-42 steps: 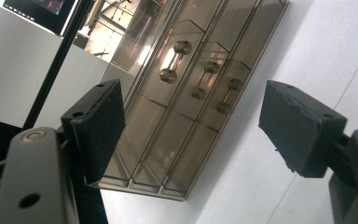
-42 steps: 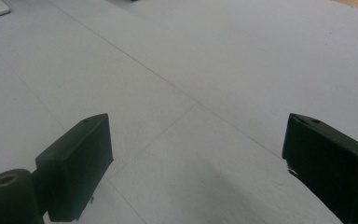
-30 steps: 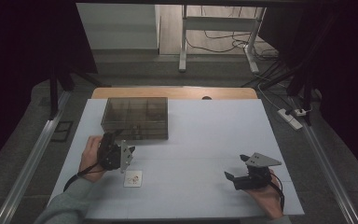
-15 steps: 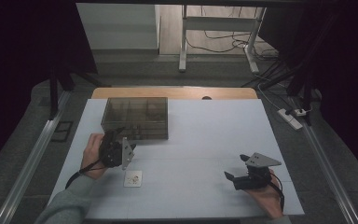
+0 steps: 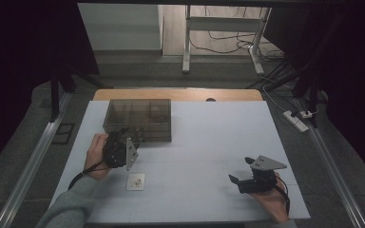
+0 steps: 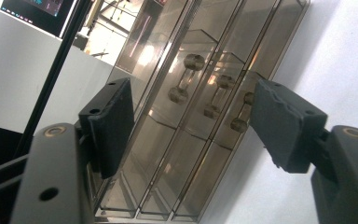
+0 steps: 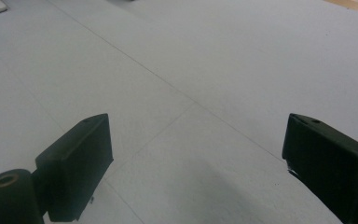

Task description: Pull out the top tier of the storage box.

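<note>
Nearing the smoky plastic organizer box (image 5: 138, 118) at upper left of the white bench (image 5: 209, 142), the left gripper (image 6: 191, 126) risks nudging it or closing between handles if it drifts. Its jaws, just narrowing, stand fairly wide, holding nothing, the drawer handles (image 6: 186, 77) beyond them. At lower right, the right gripper (image 5: 235, 180) rests wide apart, empty.

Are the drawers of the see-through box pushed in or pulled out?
Pushed in. In the left gripper view the box's three drawer fronts line up flush, handles untouched.
</note>
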A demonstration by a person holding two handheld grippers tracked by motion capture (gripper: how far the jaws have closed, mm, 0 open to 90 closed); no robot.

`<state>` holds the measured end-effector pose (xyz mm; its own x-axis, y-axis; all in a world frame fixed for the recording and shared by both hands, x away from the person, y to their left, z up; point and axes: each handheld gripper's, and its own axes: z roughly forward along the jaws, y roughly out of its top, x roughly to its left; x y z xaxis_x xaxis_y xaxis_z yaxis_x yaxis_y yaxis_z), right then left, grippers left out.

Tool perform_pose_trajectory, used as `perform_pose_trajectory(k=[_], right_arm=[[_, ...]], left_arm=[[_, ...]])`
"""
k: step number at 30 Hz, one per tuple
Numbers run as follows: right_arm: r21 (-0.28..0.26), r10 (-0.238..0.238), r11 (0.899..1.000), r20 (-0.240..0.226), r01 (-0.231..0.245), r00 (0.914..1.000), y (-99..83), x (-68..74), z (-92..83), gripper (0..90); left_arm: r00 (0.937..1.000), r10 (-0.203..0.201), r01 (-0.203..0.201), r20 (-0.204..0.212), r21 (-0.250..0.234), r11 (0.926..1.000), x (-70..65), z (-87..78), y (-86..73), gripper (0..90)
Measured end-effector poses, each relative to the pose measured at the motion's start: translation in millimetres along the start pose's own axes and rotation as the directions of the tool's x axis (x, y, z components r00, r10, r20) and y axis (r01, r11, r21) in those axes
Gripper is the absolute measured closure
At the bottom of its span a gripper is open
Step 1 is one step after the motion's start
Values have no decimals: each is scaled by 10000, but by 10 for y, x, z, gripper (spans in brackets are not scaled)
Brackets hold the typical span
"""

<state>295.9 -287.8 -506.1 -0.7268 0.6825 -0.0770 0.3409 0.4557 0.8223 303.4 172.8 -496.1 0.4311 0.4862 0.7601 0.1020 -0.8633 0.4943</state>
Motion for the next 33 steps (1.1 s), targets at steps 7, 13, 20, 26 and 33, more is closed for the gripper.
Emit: perform_pose_trajectory(k=[7, 13, 20, 26, 33], right_arm=[[-5, 15, 10000, 23, -15, 10000, -1, -1, 1, 79], [-16, 18, 10000, 93, -18, 10000, 0, -4, -11, 80], [-13, 21, 10000, 89, -21, 10000, -2, -1, -6, 79], [10, 19, 10000, 98, -19, 10000, -5, -3, -1, 80], [28, 7, 10000, 100, -7, 9999, -6, -9, -5, 80]], left_arm=[[10000, 56, -56, -27, -79, 10000, 8, 36, 17, 352], [9999, 139, -139, -47, -127, 9998, 21, 67, 24, 368], [9998, 186, -188, -99, -150, 9997, 31, 82, 13, 388], [9997, 194, -196, -145, -79, 9998, 43, 75, -4, 402], [9997, 212, -213, -121, -54, 9998, 40, 82, -8, 428]])
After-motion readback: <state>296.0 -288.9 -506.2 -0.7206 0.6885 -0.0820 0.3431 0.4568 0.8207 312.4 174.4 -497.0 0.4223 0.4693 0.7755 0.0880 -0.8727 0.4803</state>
